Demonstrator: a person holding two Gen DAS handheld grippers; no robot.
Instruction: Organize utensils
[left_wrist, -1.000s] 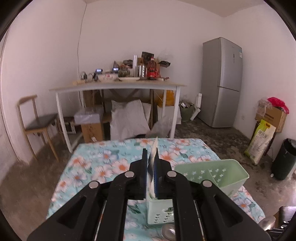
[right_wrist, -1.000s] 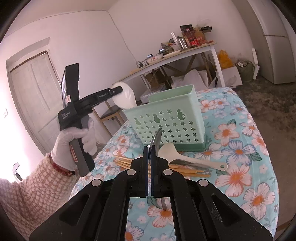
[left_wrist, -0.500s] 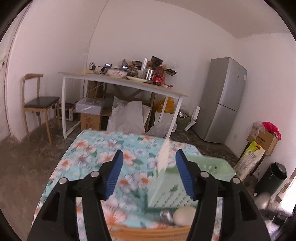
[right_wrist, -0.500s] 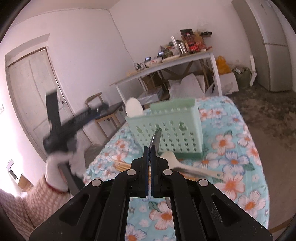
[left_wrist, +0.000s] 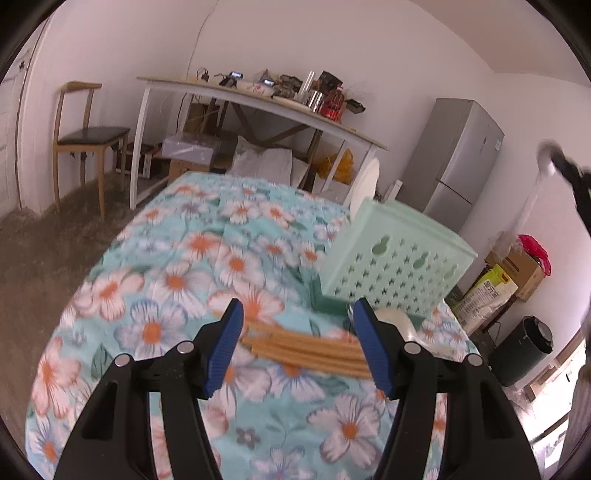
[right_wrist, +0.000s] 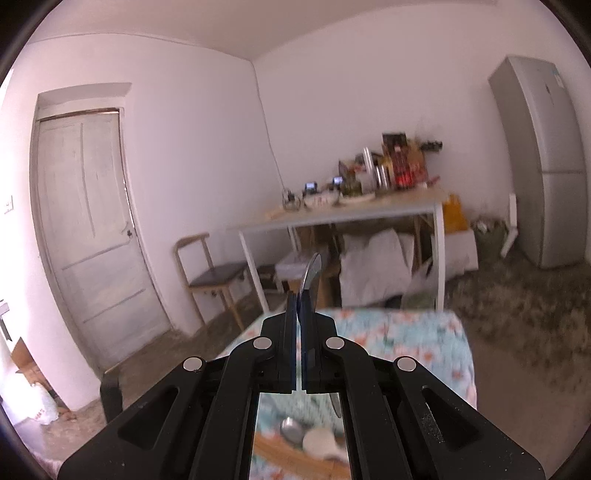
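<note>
While right gripper (right_wrist: 298, 317) pinches it, metal spoon (right_wrist: 312, 275) handle points up.

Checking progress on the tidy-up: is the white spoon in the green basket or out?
In. The white spoon stands up out of the green basket at its far corner.

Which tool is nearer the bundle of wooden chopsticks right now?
Left. The left tool hangs open just above the chopsticks, which lie between its fingers. The right tool, shut on a metal spoon, is raised well above them.
</note>
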